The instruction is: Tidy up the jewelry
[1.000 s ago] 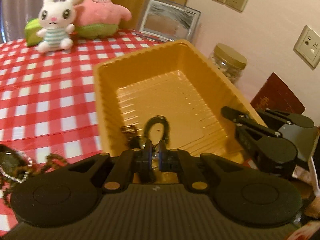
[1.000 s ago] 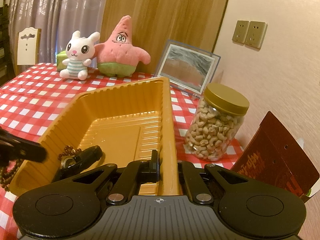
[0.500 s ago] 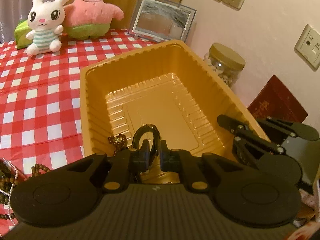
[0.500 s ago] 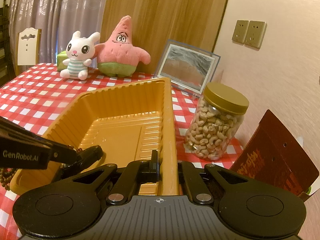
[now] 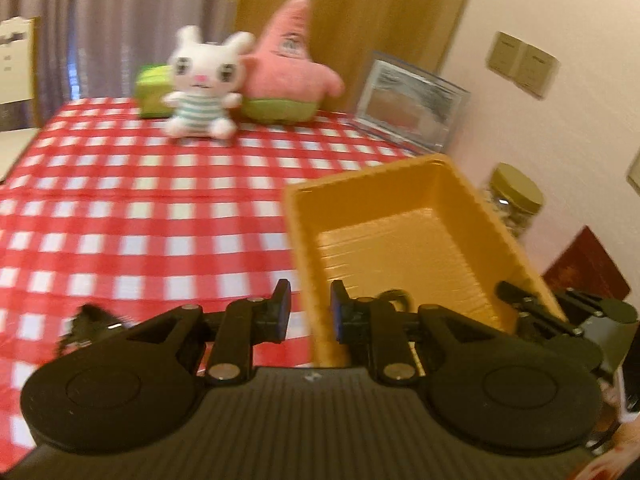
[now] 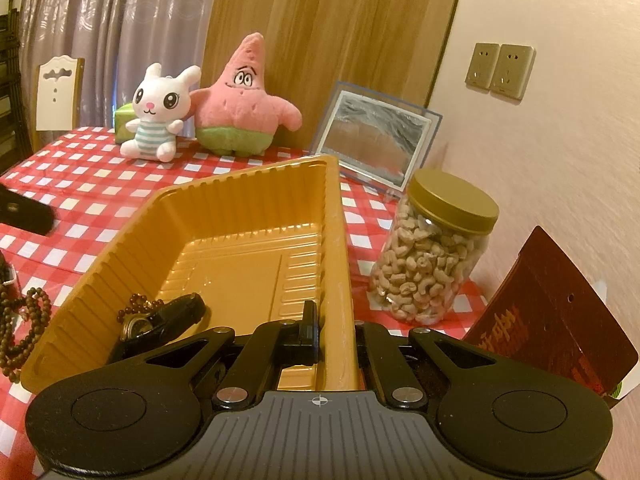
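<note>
Tray [image 6: 224, 216] holds my watch [image 6: 160, 318], strap running toward the far right, beside beads [image 6: 140, 302]. Left claw [image 5: 307, 316] is opening, empty. Right claw [image 6: 336, 334] clamps the tray's rim.

Tray [image 6: 132, 240] sits mid-table, watch [image 6: 160, 318] in its near-left corner. Loose beads [image 6: 28, 320] lie left of it, nut jar [image 6: 432, 256] right, two plushies [image 6: 160, 116] and a picture frame [image 6: 376, 136] far behind.

The left tool [image 5: 306, 312] pointed down at a slant, its jaws opening with nothing between the pads. The right tool [image 6: 334, 332] also pointed down at a slant, its jaws clamped on the tray wall [image 6: 336, 280], one finger [image 6: 309, 330] inside, the other outside.
</note>
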Motion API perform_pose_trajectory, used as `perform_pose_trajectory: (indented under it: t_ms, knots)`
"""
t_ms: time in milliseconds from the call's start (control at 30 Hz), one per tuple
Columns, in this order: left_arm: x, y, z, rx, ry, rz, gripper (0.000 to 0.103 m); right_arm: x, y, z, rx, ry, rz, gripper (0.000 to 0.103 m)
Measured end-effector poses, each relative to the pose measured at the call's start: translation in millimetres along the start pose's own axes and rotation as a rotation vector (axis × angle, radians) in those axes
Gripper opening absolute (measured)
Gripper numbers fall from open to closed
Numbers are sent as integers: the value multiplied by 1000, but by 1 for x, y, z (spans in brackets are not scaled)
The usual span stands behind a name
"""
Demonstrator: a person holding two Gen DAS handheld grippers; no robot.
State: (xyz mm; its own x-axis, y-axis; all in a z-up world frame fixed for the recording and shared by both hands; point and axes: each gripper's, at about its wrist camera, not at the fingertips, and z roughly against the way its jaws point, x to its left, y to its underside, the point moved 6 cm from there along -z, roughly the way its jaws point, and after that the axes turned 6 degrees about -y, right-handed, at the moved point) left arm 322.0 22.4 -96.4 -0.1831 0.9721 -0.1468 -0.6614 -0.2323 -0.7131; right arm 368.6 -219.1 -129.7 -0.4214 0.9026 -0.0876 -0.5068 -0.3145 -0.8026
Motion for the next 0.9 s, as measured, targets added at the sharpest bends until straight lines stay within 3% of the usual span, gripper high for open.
perform_pose_trajectory:
  t_ms: [300, 467, 633, 900]
  knots:
    - [77, 28, 30, 31, -186, 74, 20, 0, -1, 2, 1, -4, 8, 3]
    - [101, 51, 40, 67, -254, 83, 20, 0, 2, 3, 7, -4, 10, 3]
    - [101, 68, 39, 97, -256, 58, 20, -1, 4, 3, 14, 0, 10, 3]
    - [79, 70, 23, 101, -189, -13, 20, -1, 5, 4, 14, 1, 10, 3]
